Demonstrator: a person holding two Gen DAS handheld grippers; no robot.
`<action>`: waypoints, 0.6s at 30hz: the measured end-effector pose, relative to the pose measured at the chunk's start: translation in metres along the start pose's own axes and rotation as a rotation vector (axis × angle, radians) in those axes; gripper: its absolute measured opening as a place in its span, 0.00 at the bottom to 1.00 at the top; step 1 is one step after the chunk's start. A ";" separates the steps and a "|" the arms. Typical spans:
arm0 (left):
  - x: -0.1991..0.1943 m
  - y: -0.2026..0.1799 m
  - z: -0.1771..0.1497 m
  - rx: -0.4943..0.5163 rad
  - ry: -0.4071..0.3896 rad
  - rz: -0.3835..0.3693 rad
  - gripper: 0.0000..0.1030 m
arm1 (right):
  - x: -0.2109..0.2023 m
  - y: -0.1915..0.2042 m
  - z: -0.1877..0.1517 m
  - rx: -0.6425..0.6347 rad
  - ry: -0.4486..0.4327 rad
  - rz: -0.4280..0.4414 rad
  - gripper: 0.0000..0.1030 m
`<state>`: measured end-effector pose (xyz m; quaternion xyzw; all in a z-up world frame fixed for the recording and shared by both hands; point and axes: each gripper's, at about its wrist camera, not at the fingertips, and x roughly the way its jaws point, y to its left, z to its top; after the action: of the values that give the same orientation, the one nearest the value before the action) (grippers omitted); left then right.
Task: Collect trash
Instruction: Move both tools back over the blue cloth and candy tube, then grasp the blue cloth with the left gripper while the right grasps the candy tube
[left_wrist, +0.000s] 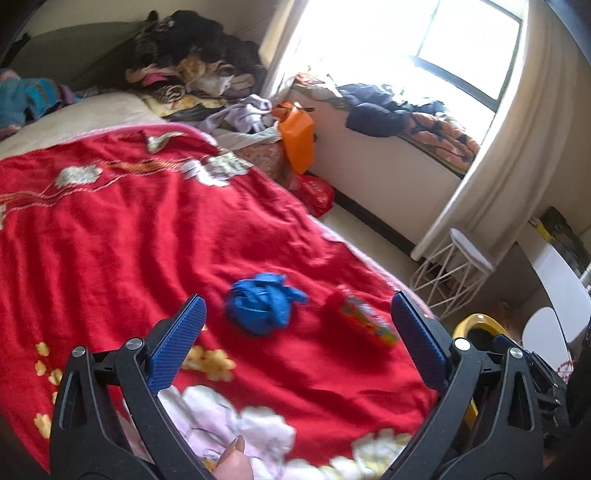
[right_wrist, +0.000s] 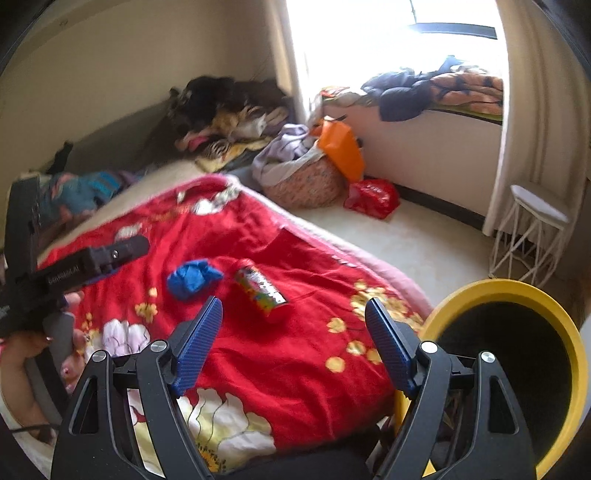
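On the bed (right_wrist: 258, 369) a crumpled glove (right_wrist: 192, 281) lies just left of a snack wrapper (right_wrist: 260, 291), both mid-frame. A bin (right_wrist: 506, 291) stands off the bed's corner at lower right; a basket (right_wrist: 306, 184) sits behind on the floor (right_wrist: 424, 240)

Matt cloth blanket (left_wrist: 129, 229); wrapper (right_wrist: 260, 290) perhaps glossy.

Ahead of my left claw, just past its open fingers, a crumpled blue glove (left_wrist: 263, 303) lies on the red blanket (left_wrist: 129, 236) — a colourful, flattened snack wrapper (left_wrist: 364, 320) beside it, toward my right claw's side; yellow-rimmed bin (right_wrist: 517, 354) — beside the bed.
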<state>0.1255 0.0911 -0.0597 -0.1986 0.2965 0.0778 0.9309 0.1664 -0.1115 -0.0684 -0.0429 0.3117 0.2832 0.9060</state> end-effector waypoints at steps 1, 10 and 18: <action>0.003 0.005 0.000 -0.008 0.007 0.007 0.89 | 0.005 0.003 0.000 -0.012 0.009 0.003 0.75; 0.031 0.033 -0.004 -0.057 0.073 0.006 0.86 | 0.070 0.019 0.003 -0.088 0.128 0.004 0.75; 0.062 0.032 -0.007 -0.056 0.146 -0.019 0.64 | 0.107 0.018 0.009 -0.085 0.194 0.008 0.67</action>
<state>0.1633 0.1187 -0.1113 -0.2323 0.3594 0.0628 0.9016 0.2304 -0.0422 -0.1221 -0.1072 0.3859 0.2940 0.8678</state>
